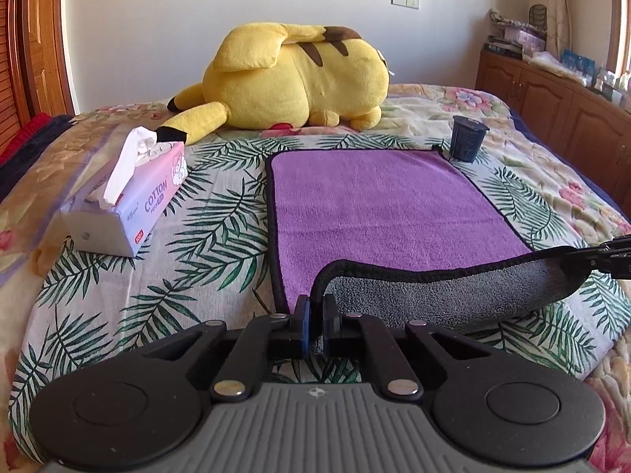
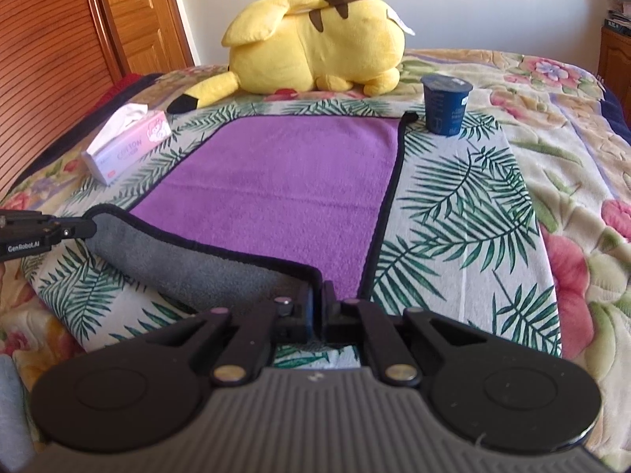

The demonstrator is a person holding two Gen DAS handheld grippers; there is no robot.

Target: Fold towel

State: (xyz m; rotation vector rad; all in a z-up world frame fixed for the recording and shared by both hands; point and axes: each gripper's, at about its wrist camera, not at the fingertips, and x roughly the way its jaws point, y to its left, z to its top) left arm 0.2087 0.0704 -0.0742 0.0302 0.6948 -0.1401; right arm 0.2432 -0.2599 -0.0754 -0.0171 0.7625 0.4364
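Note:
A purple towel (image 1: 378, 205) (image 2: 284, 181) with black trim and a grey underside lies flat on the palm-leaf cloth on the bed. Its near edge is raised and curled back, so the grey underside (image 1: 453, 295) (image 2: 189, 264) shows. My left gripper (image 1: 316, 307) is shut on the towel's near left corner. My right gripper (image 2: 318, 299) is shut on the near right corner. Each gripper also shows at the edge of the other's view, the right gripper (image 1: 591, 254) pinching the trim at the right and the left gripper (image 2: 79, 226) at the left.
A yellow plush toy (image 1: 299, 82) (image 2: 315, 39) lies beyond the towel. A pink tissue pack (image 1: 126, 201) (image 2: 126, 144) sits to the left. A dark blue cup (image 1: 467, 138) (image 2: 447, 104) stands by the towel's far right corner. Wooden cabinets (image 1: 552, 98) line the right wall.

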